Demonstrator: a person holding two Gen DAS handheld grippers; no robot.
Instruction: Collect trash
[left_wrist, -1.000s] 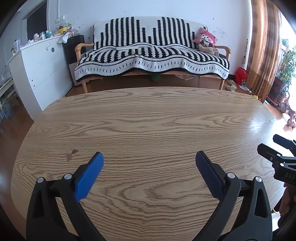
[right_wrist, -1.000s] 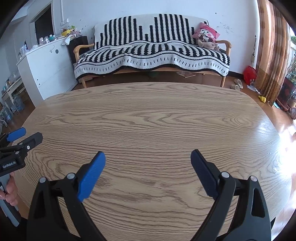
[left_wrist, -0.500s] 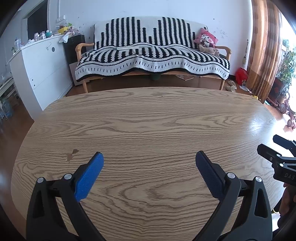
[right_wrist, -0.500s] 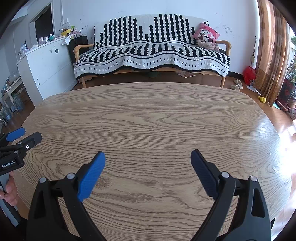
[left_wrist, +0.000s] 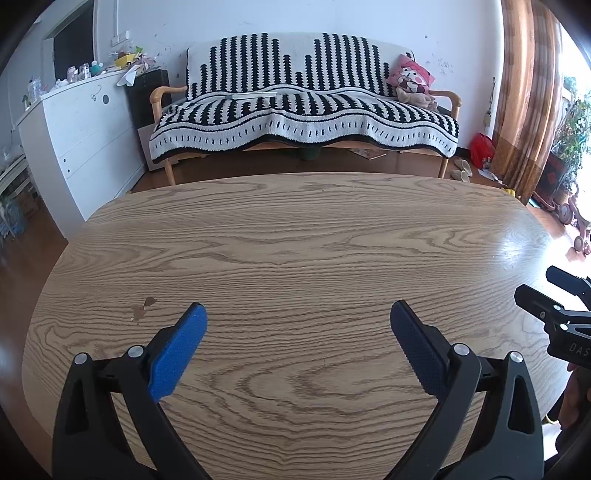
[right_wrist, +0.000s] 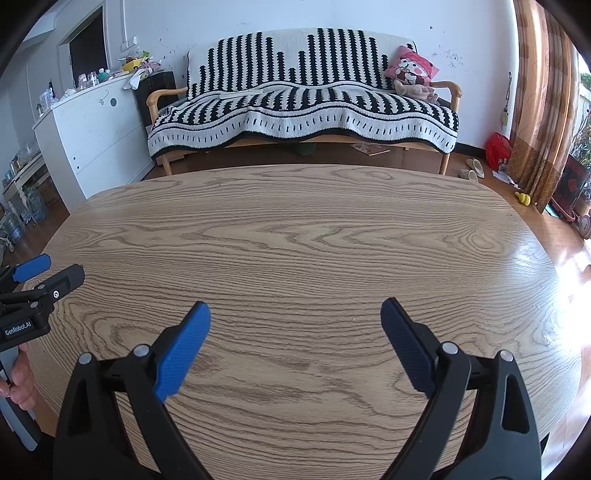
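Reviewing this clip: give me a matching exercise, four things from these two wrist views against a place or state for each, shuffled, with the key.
Things:
1. left gripper
2. pink cushion
3. small brown stain
4. red bag

Places or states:
A. on the floor by the curtain
B. on the wooden table, ahead of the left gripper's left finger
C. at the right end of the striped sofa
D. open, nothing between its fingers

Pairs: 1-D, 2-C, 3-B, 4-A
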